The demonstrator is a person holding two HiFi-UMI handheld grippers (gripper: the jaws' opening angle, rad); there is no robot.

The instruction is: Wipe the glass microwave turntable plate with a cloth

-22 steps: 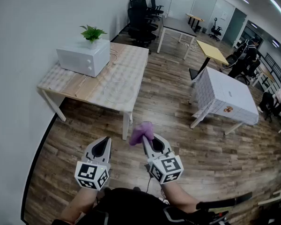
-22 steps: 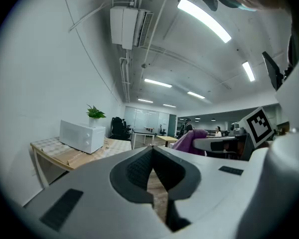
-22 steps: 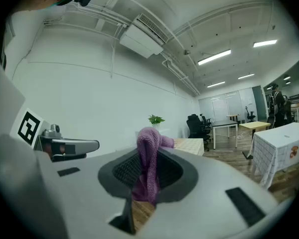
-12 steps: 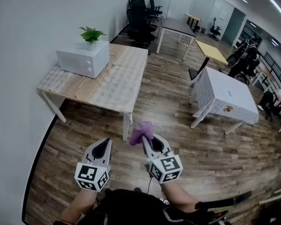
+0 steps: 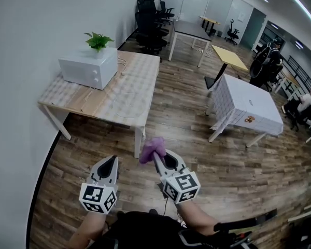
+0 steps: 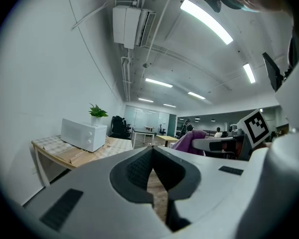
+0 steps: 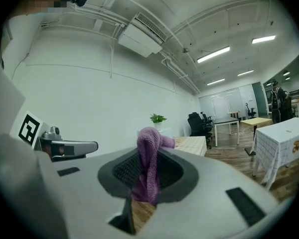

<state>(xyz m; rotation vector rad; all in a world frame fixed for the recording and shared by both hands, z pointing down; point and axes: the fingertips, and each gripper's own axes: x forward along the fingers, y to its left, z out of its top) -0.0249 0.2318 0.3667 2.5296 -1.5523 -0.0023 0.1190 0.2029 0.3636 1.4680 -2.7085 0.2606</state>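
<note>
- Across the middle and lower part of the head view: wood-plank floor.
- Upper left, against the white wall: long light table with a checked top.
- Right of centre: smaller table under a white cover, well apart from the long table.
- On the far left end of the long table: white microwave, door closed; seen small at left in the left gripper view.
- Bottom centre, side by side and pointing up-frame toward the long table: left gripper and right gripper, both low over the floor and well short of the table; marker cubes nearest the body, forearms coming in from the bottom edge, right one angled in from the lower right.
- Left gripper: jaws closed tip to tip, nothing between them.
- Right gripper: jaws clamped on the purple cloth, folded over and bulging above the tips; in the head view a purple bunch at the jaw ends, just right of the left gripper.
- On top of the microwave: small green potted plant.
- Glass turntable plate: too faint to tell apart from the table top.
</note>
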